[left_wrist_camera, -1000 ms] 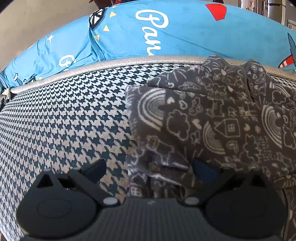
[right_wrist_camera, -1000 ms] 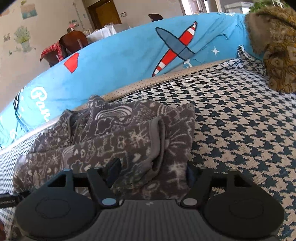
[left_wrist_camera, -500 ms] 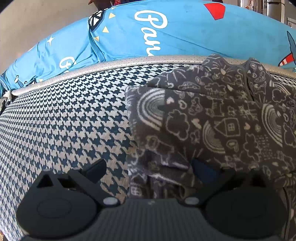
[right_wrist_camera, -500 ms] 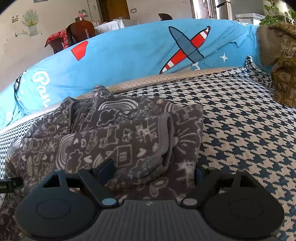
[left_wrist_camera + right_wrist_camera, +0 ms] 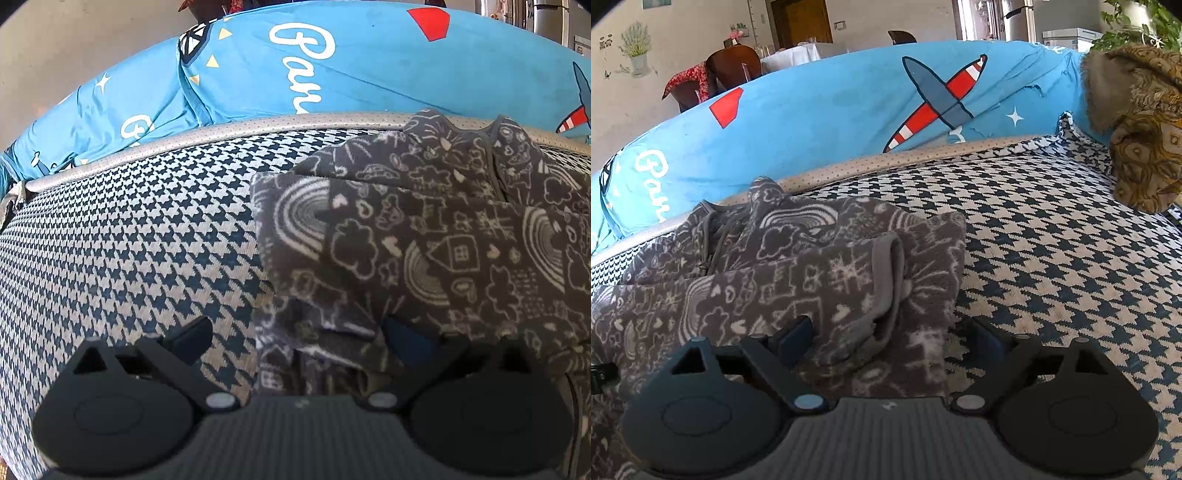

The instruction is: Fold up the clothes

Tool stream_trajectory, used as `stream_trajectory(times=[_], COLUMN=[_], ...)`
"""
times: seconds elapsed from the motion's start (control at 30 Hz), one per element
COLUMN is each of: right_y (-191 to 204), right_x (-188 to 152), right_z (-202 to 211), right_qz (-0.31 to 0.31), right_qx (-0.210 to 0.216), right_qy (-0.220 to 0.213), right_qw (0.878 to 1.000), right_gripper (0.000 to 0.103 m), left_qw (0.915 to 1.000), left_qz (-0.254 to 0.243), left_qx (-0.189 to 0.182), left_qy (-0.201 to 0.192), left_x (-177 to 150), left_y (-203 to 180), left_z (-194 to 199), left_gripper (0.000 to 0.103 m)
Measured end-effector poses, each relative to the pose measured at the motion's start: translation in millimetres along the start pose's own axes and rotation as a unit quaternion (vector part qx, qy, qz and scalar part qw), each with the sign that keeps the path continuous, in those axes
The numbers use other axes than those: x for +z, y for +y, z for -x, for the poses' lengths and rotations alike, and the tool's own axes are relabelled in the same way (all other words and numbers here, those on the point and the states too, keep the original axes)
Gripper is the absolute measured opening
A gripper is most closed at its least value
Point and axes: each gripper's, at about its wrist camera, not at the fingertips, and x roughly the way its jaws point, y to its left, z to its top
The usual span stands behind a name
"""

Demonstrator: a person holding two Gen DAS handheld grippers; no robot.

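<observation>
My right gripper [image 5: 890, 334] has just been opening, and its jaws now stand wide apart over the near right corner of the folded dark grey fleece garment with white doodle print [image 5: 798, 280], the pads clear of the cloth though it lies between them. My left gripper [image 5: 297, 338] is spread wide too, one finger [image 5: 192, 334] over the navy-and-cream houndstooth seat cover [image 5: 122, 243], the other at the garment's left edge. The garment lies on that cover, just before the blue cushion printed with an aeroplane [image 5: 849, 107].
</observation>
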Motion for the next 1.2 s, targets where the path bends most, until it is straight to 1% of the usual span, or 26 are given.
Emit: stream_trajectory(times=[0.07,0.23,0.4,0.47,0.53,0.6,0.7,0.8,0.9,1.07,1.17,1.2], right_y=[-1,3,7,7,3,-6,-23,-34,-39,-43,-43,-41], right_x=[0,-2,-3,-2,1,4,7,8,9,7,6,6], right_z=[-1,-2,-1,0,1,5,7,12,17,11,9,8], right_qz=[-0.002,0.005,0.013,0.013,0.003,-0.025,-0.074,-0.101,-0.096,-0.099,-0.095,-0.091], right_qx=[0.001,-0.003,-0.008,-0.006,0.002,0.018,0.057,0.075,0.086,0.096,0.099,0.101], right_qy=[0.001,0.004,0.010,0.014,0.019,0.017,0.023,0.011,0.004,0.021,0.019,0.017], right_qw=[1.000,1.000,1.000,1.000,1.000,0.999,0.995,0.992,0.992,0.990,0.990,0.991], right_gripper=[0.094,0.102,0.103,0.103,0.103,0.103,0.103,0.103,0.103,0.103,0.103,0.099], left_qw=[1.0000,0.9999,0.9999,0.9992,0.9976,0.9969,0.9966,0.9960,0.9955,0.9953,0.9951,0.9951], left_qz=[0.000,0.009,-0.001,-0.012,-0.017,-0.027,-0.041,-0.046,-0.051,-0.056,-0.061,-0.062], left_qx=[0.000,-0.005,-0.003,-0.029,-0.057,-0.063,-0.061,-0.064,-0.064,-0.066,-0.066,-0.066], left_qy=[0.000,0.000,-0.013,-0.026,-0.036,-0.039,-0.039,-0.042,-0.048,-0.045,-0.042,-0.040], left_x=[0,0,1,1,1,-2,-4,-5,-5,-6,-8,-8], left_y=[0,2,-1,-4,-7,-12,-19,-24,-28,-30,-32,-33], left_z=[0,0,6,14,23,28,34,40,46,47,46,45], left_gripper=[0.103,0.103,0.103,0.103,0.103,0.103,0.103,0.103,0.103,0.103,0.103,0.103])
